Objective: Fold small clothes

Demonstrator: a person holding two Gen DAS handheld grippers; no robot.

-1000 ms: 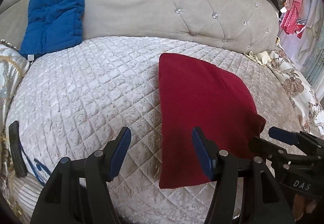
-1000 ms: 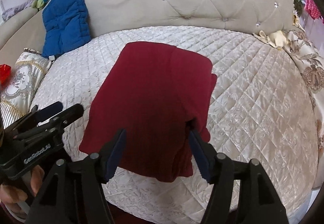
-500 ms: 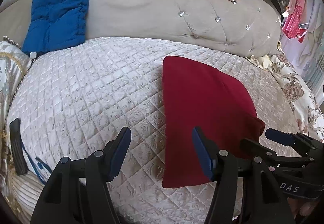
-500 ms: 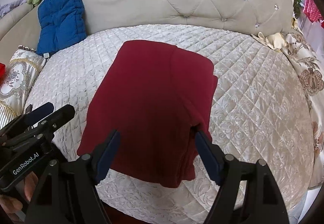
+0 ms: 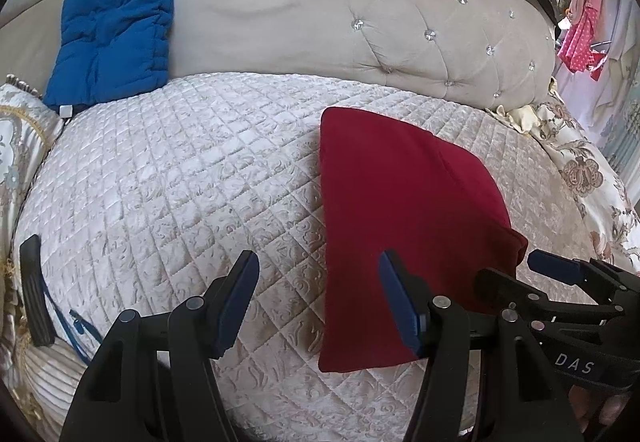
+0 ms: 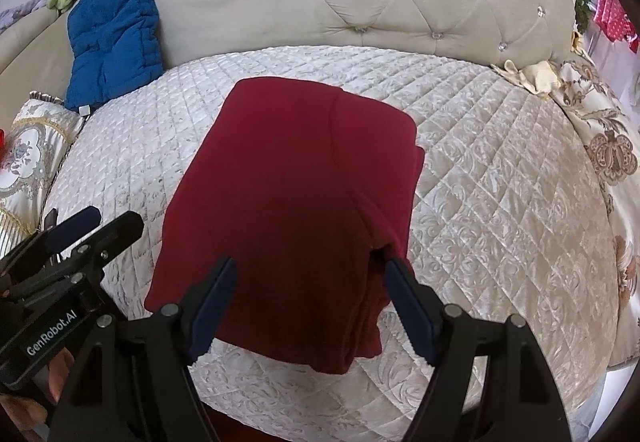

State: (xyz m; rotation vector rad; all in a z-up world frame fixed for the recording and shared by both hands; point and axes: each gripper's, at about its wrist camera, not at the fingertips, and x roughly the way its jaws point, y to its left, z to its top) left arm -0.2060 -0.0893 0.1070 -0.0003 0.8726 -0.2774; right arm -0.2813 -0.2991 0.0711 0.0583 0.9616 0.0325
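Since a second earlier, my right gripper (image 6: 308,302) had spread its fingers wider, clamping nothing; my left gripper (image 5: 316,298) stayed apart and empty. Folded red garment (image 6: 296,194) lay flat on the quilted bed (image 6: 500,182), apparently finished, though its near edge sat shadowed.

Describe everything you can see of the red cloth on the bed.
The red cloth is a dark red, soft, knit-looking garment, folded into a neat rectangle with several layers showing along its right edge. It lies flat on the quilted cream bedspread, below the tufted headboard. The open right tongs hover over its near edge without gripping it; nothing else touches it.
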